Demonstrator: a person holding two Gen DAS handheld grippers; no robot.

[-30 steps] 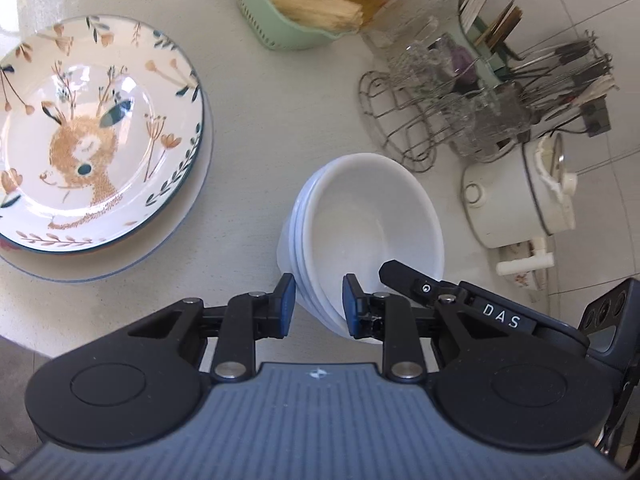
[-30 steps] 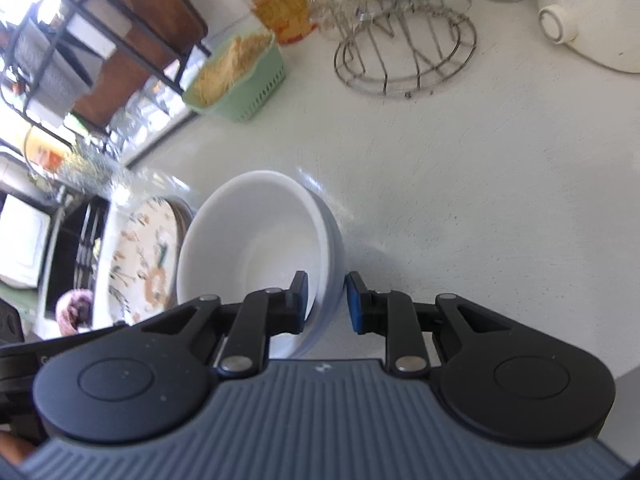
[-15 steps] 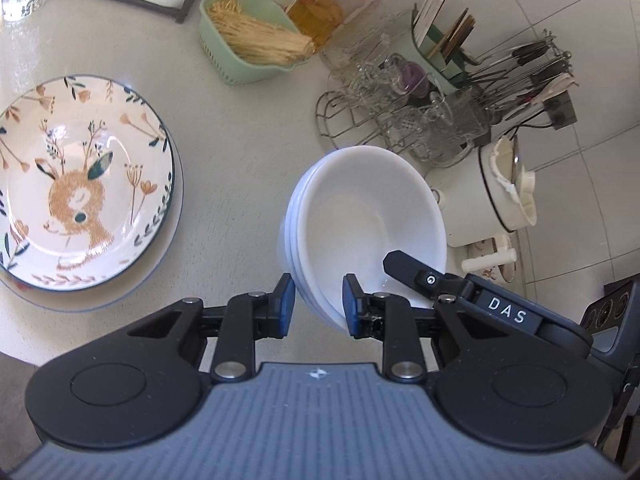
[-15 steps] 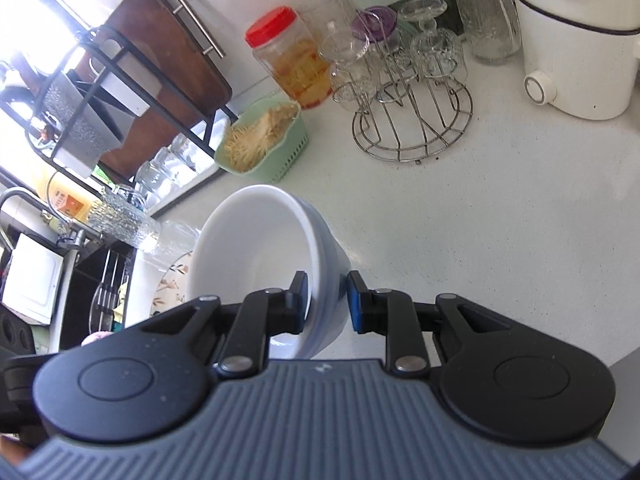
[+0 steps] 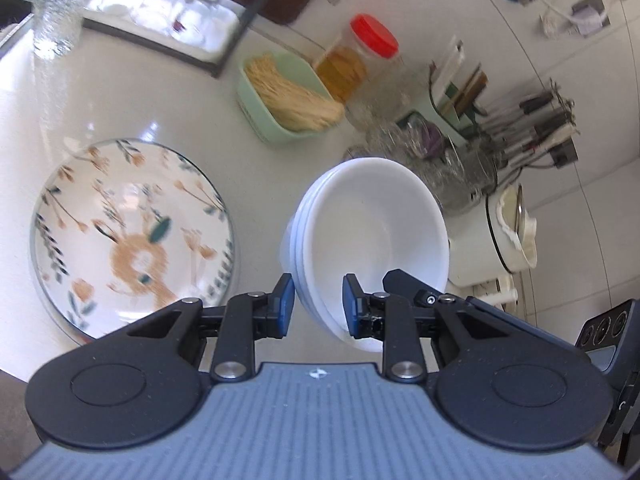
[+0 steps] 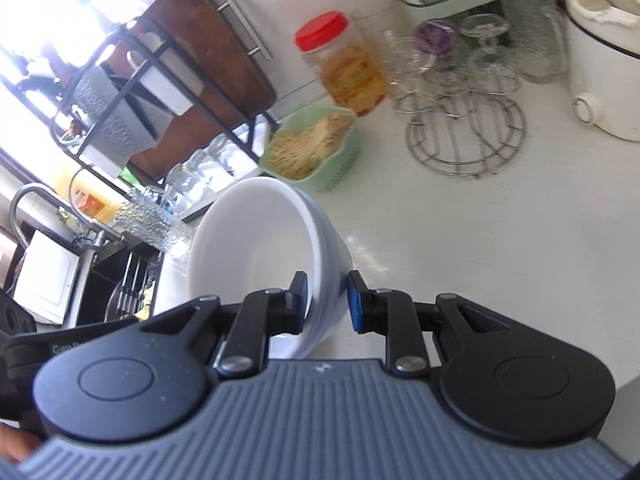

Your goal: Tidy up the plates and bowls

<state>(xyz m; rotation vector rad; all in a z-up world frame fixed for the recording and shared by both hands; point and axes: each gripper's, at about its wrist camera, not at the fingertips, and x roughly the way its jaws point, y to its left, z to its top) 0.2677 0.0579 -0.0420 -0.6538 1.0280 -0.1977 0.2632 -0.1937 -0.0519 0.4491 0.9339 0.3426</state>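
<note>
Between the claw's matt blue pads [image 5: 285, 300], the stacked bowls [image 5: 372, 232] look glossy white ceramic; left of it, the painted plate [image 5: 132, 236] shines glazed; ahead, a chromed wire rack [image 6: 466, 136]; pale countertop [image 6: 500, 220] smooth, faintly speckled.

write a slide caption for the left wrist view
Both grippers, left and right, clamp a stack of white bowls above the counter, beside a deer-print plate.
</note>
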